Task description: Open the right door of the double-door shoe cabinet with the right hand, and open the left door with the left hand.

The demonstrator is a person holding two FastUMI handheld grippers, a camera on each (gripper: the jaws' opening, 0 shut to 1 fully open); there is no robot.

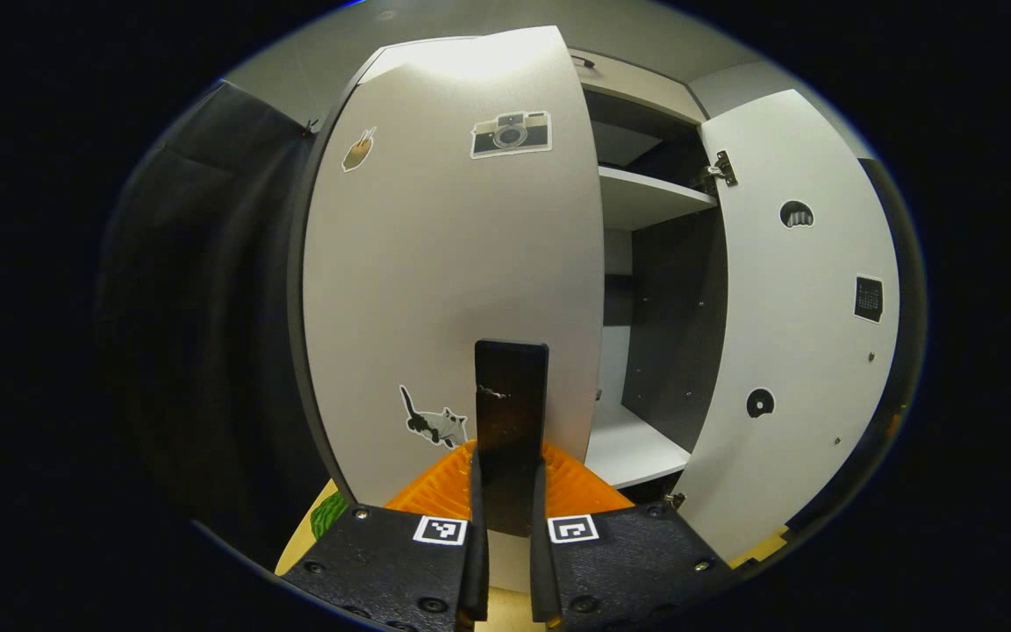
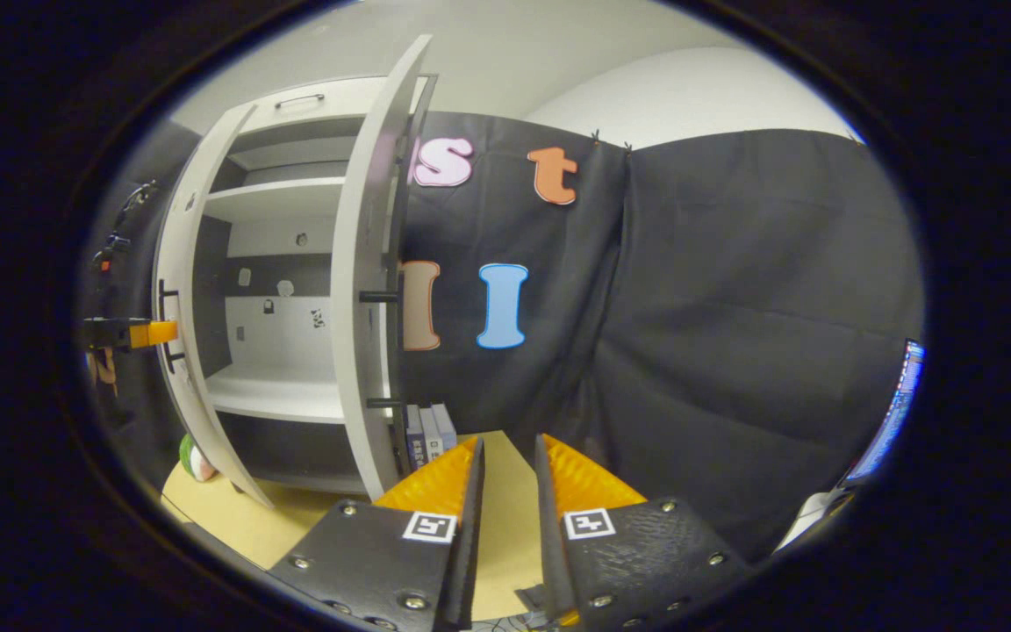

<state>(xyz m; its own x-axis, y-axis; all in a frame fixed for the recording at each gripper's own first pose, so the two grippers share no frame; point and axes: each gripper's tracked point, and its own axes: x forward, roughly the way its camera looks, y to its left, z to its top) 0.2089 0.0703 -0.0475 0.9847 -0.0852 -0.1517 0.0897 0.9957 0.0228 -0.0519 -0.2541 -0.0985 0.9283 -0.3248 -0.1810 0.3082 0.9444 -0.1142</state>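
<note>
In the left gripper view, the left gripper (image 1: 510, 491) sits at the bottom centre with both fingers pressed on the dark bar handle (image 1: 511, 412) of the left door (image 1: 444, 281), which fills the middle of the frame. That door stands swung out from the shoe cabinet (image 1: 646, 197): its free edge runs down the centre right, and past it the shelves and the dark inner side panel show. The right door (image 1: 799, 325) hangs well open at the right of the frame, its inner face turned this way and a hinge at its upper left corner. So the right door looks done, and the left door looks partly to mostly open, with perhaps a little more swing left. At the left of the frame dark cloth lies near the door's hinge side; I judge room for swinging wider to be limited there.

In the right gripper view, the right gripper (image 2: 505, 474) is at the bottom centre with a narrow gap between its fingers and nothing held. The cabinet lies in the left half of the frame, both doors apart and the white shelves bare between them. The right door's edge rises just left of centre, its handle pointing toward the cloth wall close behind it. The left gripper shows small at the far left edge, at the left door's handle. Some books (image 2: 429, 434) stand on the tan table (image 2: 505, 518) by the right door's foot. The right half of the frame is cloth, with free room for drawing this gripper back.
</note>
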